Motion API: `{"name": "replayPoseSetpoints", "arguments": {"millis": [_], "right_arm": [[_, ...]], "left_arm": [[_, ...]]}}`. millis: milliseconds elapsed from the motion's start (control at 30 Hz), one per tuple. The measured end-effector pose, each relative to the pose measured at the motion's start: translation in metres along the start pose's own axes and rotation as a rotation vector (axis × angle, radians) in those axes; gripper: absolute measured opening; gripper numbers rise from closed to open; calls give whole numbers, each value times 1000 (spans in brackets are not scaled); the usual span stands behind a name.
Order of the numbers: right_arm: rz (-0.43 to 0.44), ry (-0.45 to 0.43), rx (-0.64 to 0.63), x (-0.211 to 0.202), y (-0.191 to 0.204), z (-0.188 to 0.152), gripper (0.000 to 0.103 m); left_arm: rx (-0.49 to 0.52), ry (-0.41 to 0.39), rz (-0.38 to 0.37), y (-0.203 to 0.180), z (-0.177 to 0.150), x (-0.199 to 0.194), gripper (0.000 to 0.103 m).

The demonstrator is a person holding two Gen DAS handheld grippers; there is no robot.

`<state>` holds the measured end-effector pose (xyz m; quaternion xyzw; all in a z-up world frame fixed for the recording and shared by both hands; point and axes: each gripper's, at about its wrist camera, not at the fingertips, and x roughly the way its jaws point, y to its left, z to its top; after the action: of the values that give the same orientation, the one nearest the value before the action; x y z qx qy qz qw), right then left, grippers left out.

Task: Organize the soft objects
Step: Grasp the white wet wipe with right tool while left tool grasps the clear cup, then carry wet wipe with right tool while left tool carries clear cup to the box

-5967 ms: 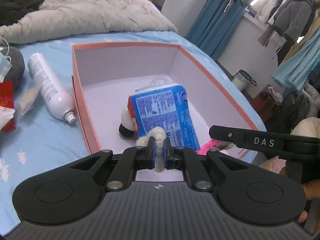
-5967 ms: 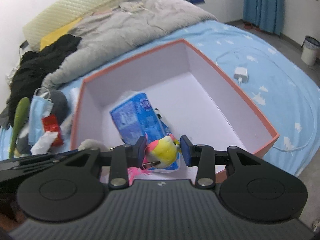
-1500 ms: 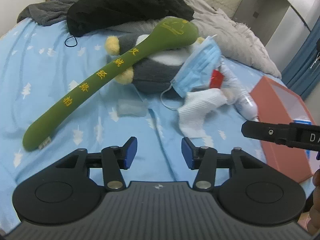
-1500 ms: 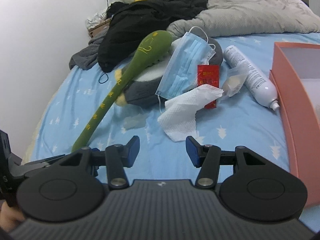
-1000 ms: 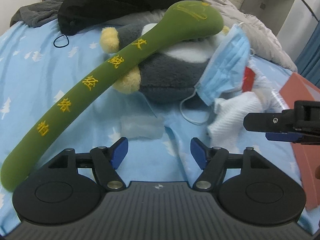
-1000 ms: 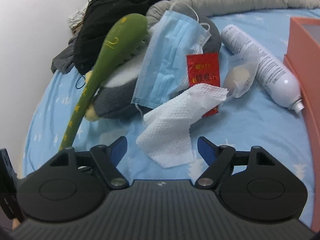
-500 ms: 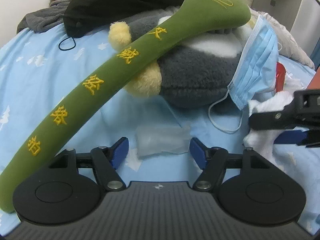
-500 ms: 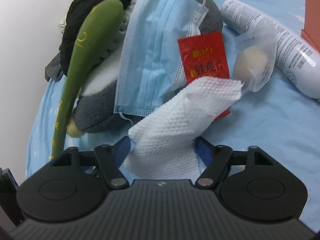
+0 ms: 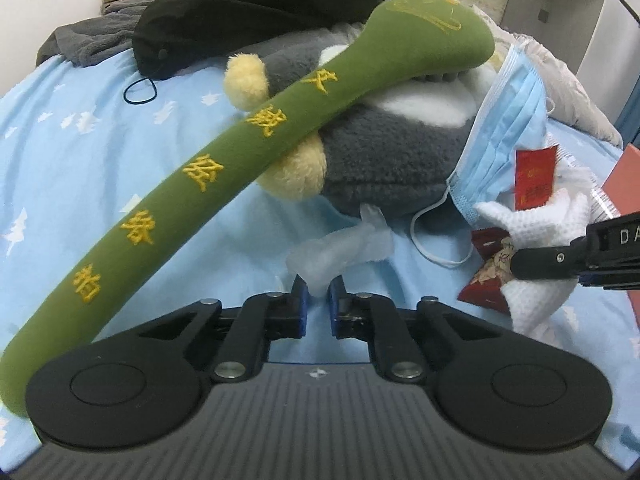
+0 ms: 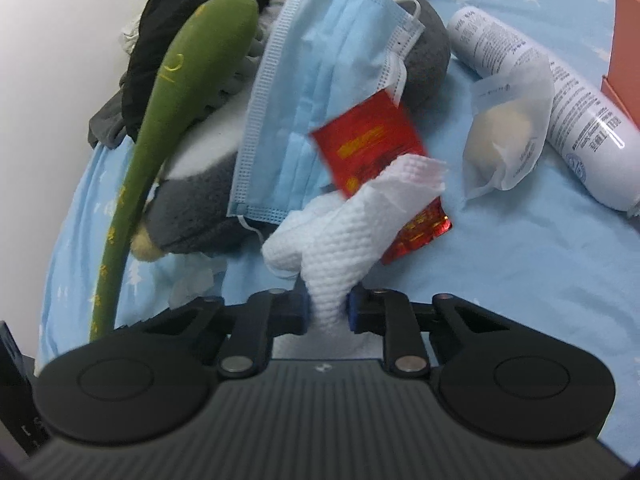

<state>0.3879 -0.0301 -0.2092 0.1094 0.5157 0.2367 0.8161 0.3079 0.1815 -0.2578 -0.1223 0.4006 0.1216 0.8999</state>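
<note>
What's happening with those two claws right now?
Left gripper just closed on clear plastic wrapper. Right gripper just closed on white tissue. Red packet overlaps tissue.

Black tongs (image 9: 318, 294) with blue pads (image 9: 303, 296) and silver screws.

red packet (image 10: 368, 142): smeared by blur — print unreadable, lower part covered by the white tissue (image 10: 340, 236)
grey plush toy (image 9: 392, 160): largely buried under the green stuffed stick (image 9: 224, 168) and the face mask (image 9: 504, 120); shape not clear
orange box (image 10: 624, 32): cut by the right edge, only a corner showing
spray can (image 10: 560, 92): nozzle end cut by the right edge, middle hidden behind a translucent pouch (image 10: 508, 132)
pouch contents: pale lump, not identifiable
right gripper (image 9: 580, 260): only a black bar showing in the left view — rest beyond the right edge
black clothing (image 9: 248, 12): folds too dark to read
</note>
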Motion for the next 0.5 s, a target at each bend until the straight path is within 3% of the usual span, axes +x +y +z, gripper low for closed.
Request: {"name": "replayPoseSetpoints", "arguments": {"millis": [500], "right_arm": [[-22,-25,-31,-62,10,-34,17]], "left_arm": [[-49,-24,-55,-8,-18,-74,10]]}}
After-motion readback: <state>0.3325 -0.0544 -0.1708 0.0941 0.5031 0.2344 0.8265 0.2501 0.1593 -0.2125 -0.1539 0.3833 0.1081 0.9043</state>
